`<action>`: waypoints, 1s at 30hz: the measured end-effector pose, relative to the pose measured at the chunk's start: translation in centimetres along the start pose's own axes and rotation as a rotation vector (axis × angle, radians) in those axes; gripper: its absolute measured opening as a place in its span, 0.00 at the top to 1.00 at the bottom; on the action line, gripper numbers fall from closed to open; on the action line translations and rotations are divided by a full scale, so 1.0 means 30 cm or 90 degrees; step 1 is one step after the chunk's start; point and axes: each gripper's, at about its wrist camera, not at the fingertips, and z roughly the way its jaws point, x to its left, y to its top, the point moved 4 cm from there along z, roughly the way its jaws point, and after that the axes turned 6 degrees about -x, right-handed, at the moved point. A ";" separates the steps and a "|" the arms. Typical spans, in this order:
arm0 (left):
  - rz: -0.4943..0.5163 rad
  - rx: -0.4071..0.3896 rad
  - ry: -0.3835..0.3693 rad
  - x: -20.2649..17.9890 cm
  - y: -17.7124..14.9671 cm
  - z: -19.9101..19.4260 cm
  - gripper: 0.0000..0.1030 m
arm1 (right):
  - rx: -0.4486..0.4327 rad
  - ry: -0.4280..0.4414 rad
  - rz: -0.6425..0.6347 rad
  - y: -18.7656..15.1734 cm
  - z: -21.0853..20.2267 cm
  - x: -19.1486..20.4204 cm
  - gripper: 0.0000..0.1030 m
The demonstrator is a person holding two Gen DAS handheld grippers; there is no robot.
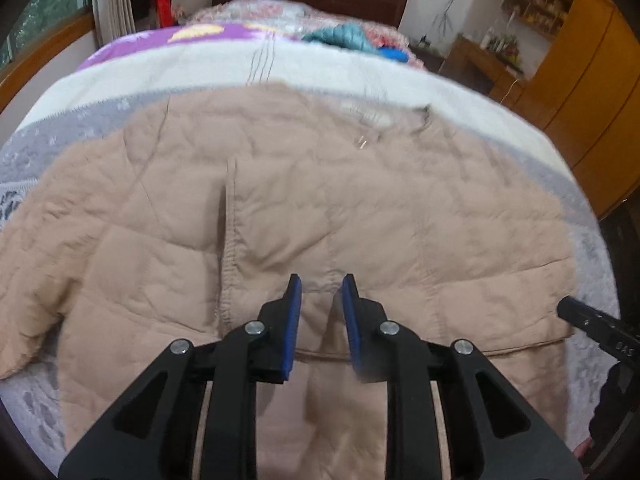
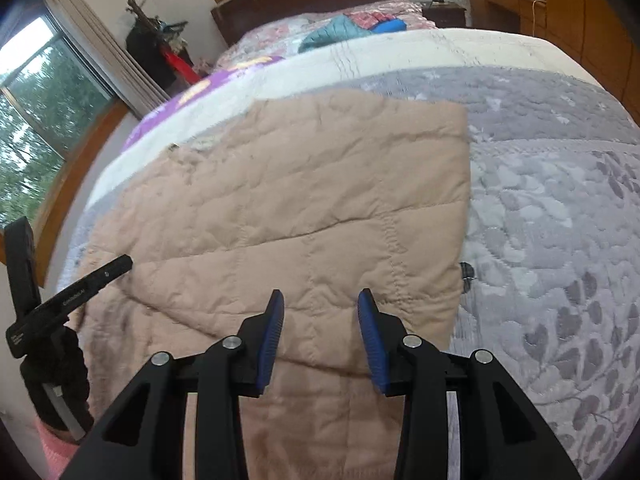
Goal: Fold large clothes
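1 beige jacket point(image 1: 320, 208) on the bed; 2 grippers, left point(image 1: 322, 286) and right point(image 2: 321, 300), jaws apart, empty.

bed point(image 2: 560, 208) | grey leaf-patterned quilt | beige quilted jacket point(image 2: 304, 208) lying flat

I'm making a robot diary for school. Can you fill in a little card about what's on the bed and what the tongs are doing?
Main thing: beige quilted jacket, spread flat
Where: on the grey leaf-pattern bedspread
Left tongs: apart, over the jacket, nothing between them
Right tongs: apart, over the jacket near its right edge, nothing between them
Far end of bed: teal garment
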 end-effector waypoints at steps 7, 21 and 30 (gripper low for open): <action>-0.002 -0.001 -0.024 0.027 -0.033 0.049 0.79 | 0.006 -0.004 -0.014 -0.026 0.057 -0.012 0.67; -0.038 -0.016 -0.034 0.052 -0.031 -0.030 0.66 | -0.058 0.059 -0.044 -0.022 -0.035 -0.016 0.52; -0.112 -0.102 0.090 0.473 -0.078 -0.358 0.32 | -0.106 -0.030 -0.030 0.013 -0.224 -0.105 0.50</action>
